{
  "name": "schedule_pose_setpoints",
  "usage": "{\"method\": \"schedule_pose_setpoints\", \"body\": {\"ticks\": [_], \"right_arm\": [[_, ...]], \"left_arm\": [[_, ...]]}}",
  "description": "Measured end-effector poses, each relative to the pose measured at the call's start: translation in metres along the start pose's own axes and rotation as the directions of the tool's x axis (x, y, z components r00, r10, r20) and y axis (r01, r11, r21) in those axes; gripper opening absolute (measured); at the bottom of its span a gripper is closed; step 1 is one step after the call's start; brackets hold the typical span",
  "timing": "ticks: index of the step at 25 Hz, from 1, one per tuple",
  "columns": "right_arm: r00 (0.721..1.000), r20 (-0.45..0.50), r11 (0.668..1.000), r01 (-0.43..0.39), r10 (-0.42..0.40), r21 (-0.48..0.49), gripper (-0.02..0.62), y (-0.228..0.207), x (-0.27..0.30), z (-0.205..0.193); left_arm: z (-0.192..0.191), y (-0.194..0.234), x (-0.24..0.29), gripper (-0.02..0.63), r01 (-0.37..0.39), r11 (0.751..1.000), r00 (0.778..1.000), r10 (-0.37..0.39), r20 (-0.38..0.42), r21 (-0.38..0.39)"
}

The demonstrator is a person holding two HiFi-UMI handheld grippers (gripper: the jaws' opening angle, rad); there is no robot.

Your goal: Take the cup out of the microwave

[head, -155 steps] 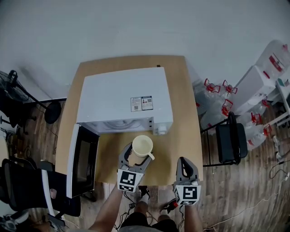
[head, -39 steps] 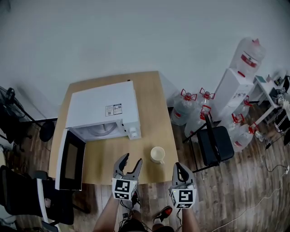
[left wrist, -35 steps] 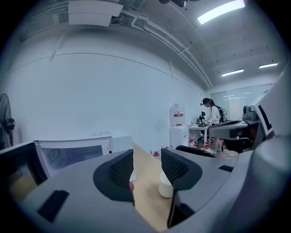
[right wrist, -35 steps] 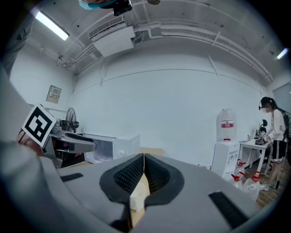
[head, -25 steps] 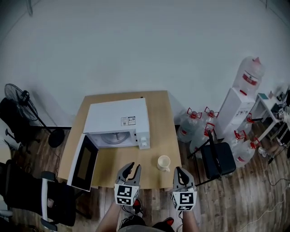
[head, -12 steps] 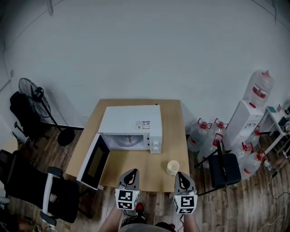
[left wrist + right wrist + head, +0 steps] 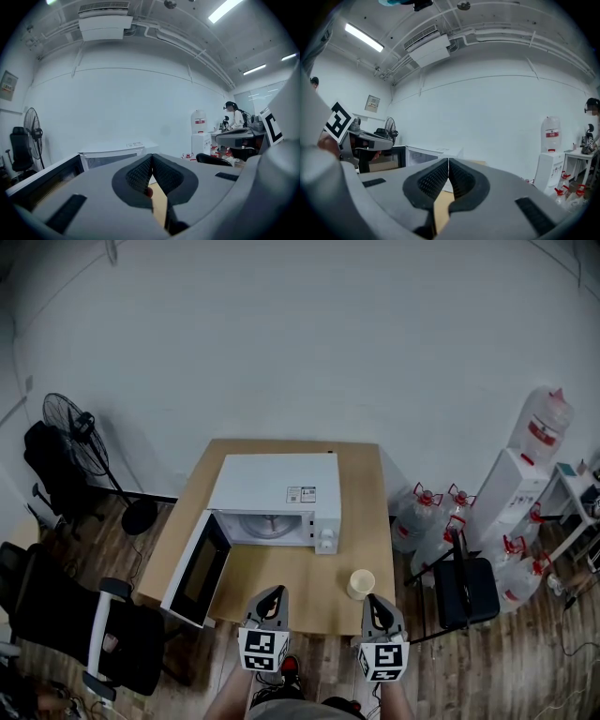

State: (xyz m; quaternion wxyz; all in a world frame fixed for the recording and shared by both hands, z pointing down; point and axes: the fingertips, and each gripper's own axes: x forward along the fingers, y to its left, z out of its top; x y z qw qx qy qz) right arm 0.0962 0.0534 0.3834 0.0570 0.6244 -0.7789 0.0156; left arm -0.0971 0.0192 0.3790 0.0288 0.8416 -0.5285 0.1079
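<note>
Since the earliest frame, the cup (image 7: 360, 583) has passed from the left tool (image 7: 271, 595), which then held it just in front of the microwave (image 7: 279, 491), to a free stand on the tabletop (image 7: 281, 579). Both tools have drawn back to the near edge, and the whole scene now sits farther off in the head view.

**Cup.** Upright and on its own, to the right of the microwave's front and near the tabletop's right edge. It is apart from both tools, the right tool (image 7: 376, 601) being the nearer. The handle's direction is too small to tell.

**Microwave.** The door (image 7: 198, 570) hangs open to the left. The cavity shows only the pale turntable (image 7: 271, 523).

**Tools.** The left tool's jaws have just been closing and now meet pad to pad, with nothing between them. The right tool's jaws are likewise together and empty. Both point roughly level toward the microwave.

**Step in hand.** Judged from this layout, the removal itself is done and what remains is a clean retreat. To do that well:
- Keep both tools low-risk by holding them back from the tabletop.
- Route any further motion of the right tool away from the cup, since a nudge so close to the edge could tip it or send it off.
- Keep the jaws together, which reduces the chance of snagging the rim.
- Leave the open door alone, since the task does not ask for it.
</note>
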Motion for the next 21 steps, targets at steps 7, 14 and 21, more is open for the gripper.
{"method": "schedule_pose_setpoints", "body": {"ticks": [7, 14, 21], "right_arm": [[1.000, -0.002, 1.000, 0.004, -0.004, -0.001, 0.018, -0.0036, -0.0002, -0.0004], [1.000, -0.003, 1.000, 0.002, -0.002, 0.001, 0.018, -0.0065, 0.0027, -0.0016], [1.000, -0.005, 1.000, 0.002, -0.002, 0.003, 0.018, -0.0087, 0.0026, -0.0043]], "left_arm": [[0.0005, -0.0035, 0.0031, 0.023, 0.010, 1.000, 1.000, -0.010, 0.003, 0.005], [0.0033, -0.0060, 0.0061, 0.023, 0.011, 1.000, 1.000, -0.011, 0.007, 0.015], [0.0035, -0.0069, 0.0067, 0.023, 0.009, 1.000, 1.000, -0.009, 0.006, 0.016]]}}
